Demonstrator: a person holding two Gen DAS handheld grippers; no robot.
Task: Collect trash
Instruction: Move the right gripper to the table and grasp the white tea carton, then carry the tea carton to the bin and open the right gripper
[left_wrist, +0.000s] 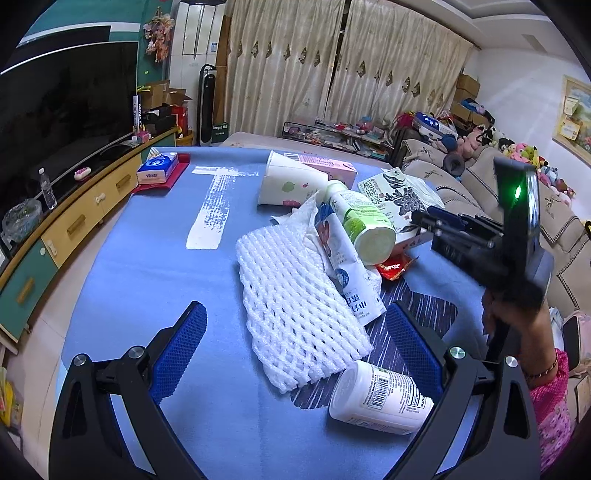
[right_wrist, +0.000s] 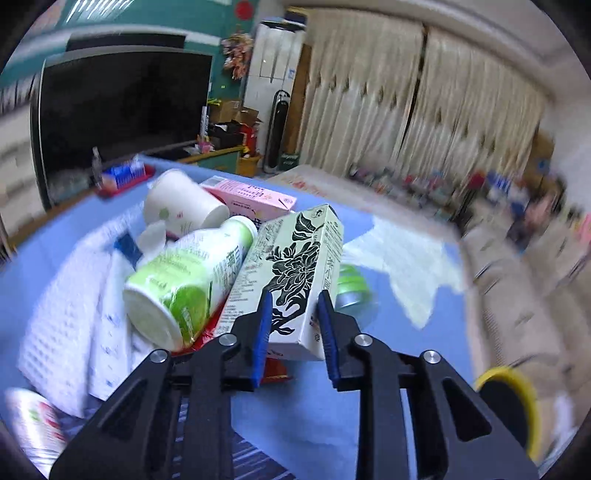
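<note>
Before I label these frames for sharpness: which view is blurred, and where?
Left wrist view: sharp throughout, with fisheye bending at the edges; the white foam net is crisp. Right wrist view: motion-smeared curtains and sofa, while the green-and-black carton between the right gripper pads stays fairly readable.

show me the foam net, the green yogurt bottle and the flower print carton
foam net (left_wrist: 299, 314), left wrist view, middle of mesh
green yogurt bottle (right_wrist: 184, 291), right wrist view, label side
flower print carton (right_wrist: 295, 273), right wrist view, printed front face

Right wrist view: sofa (right_wrist: 524, 295) and floor clutter smeared by motion blur. A green can (right_wrist: 351, 286) sits half hidden behind the tea carton (right_wrist: 295, 266).
</note>
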